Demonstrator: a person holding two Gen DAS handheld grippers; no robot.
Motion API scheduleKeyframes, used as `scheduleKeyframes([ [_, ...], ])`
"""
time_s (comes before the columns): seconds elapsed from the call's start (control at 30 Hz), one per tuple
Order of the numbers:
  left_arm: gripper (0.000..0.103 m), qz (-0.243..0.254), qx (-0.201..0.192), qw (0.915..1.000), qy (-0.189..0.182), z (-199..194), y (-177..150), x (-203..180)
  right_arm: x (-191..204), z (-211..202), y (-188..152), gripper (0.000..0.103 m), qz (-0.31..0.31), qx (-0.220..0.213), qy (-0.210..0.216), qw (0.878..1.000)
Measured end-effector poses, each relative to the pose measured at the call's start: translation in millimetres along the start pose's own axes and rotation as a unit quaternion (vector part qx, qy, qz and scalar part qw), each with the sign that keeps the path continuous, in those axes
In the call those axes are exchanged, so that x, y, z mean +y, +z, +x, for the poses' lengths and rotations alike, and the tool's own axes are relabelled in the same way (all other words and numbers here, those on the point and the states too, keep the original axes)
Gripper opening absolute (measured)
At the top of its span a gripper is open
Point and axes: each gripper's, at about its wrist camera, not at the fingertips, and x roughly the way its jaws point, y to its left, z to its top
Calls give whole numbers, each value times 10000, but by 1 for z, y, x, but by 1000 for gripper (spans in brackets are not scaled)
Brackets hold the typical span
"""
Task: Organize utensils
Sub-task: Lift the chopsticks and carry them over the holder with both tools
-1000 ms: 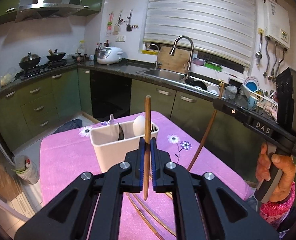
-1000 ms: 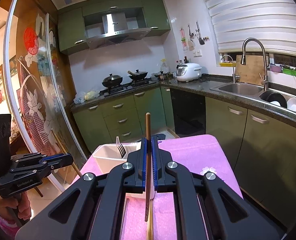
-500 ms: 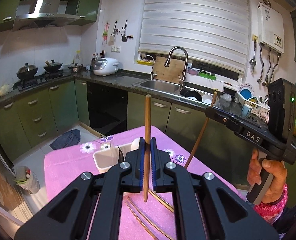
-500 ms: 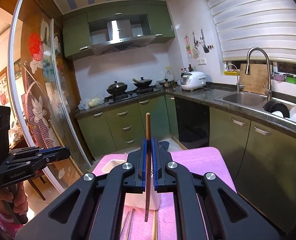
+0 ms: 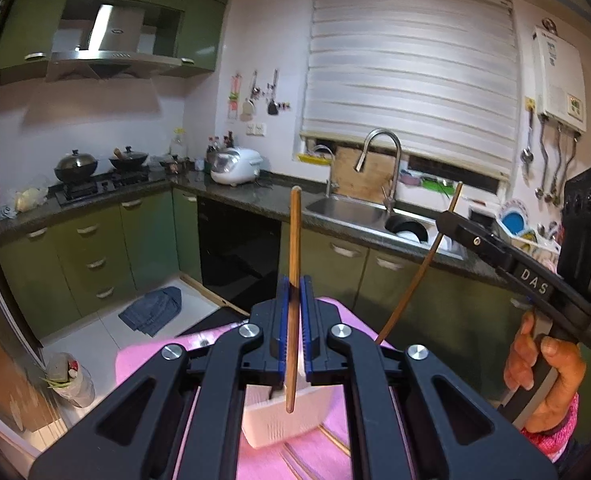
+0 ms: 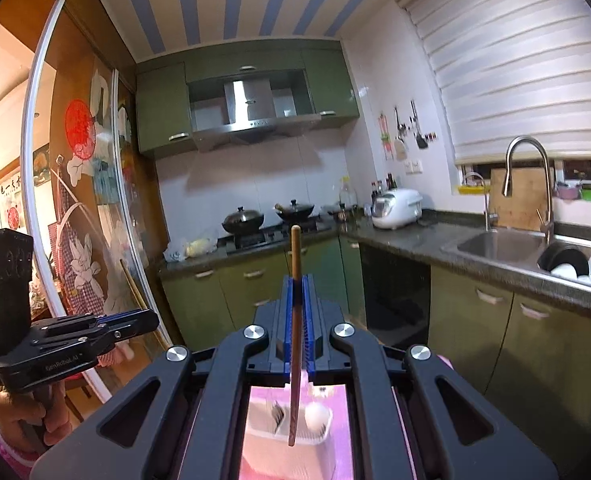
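Both claws have risen, the white plastic utensil holder now low beneath them on the pink surface. Left claw clamps a thin brown wooden chopstick upright; right claw clamps another. Only the right view shows the fork inside.

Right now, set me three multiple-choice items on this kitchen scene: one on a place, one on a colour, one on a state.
1. Where is the white utensil holder?
A. on the pink tablecloth
B. in the sink
C. on the stove

2. What colour are the lower cabinets?
A. white
B. green
C. red

3. What state is the left gripper in?
A. wide open, empty
B. shut on a chopstick
C. shut on a fork

Answers: 1 A, the holder stands on the pink cloth below the grippers. 2 B, the cabinet doors are olive green. 3 B, the blue pads clamp an upright wooden stick.
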Motion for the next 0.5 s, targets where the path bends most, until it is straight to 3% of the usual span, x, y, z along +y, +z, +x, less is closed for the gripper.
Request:
scheduleKeyframes([
  [0.17, 6, -17, -155, 9996, 223, 13, 14, 12, 12, 46, 5, 6, -174, 116, -71, 9998],
  [0.3, 6, -93, -36, 9995, 313, 38, 10, 25, 10, 88, -25, 6, -148, 503, -94, 9986],
  [0.5, 6, -136, 340, 9989, 282, 71, -16, 30, 3, 118, -74, 6, -217, 886, -155, 9957],
])
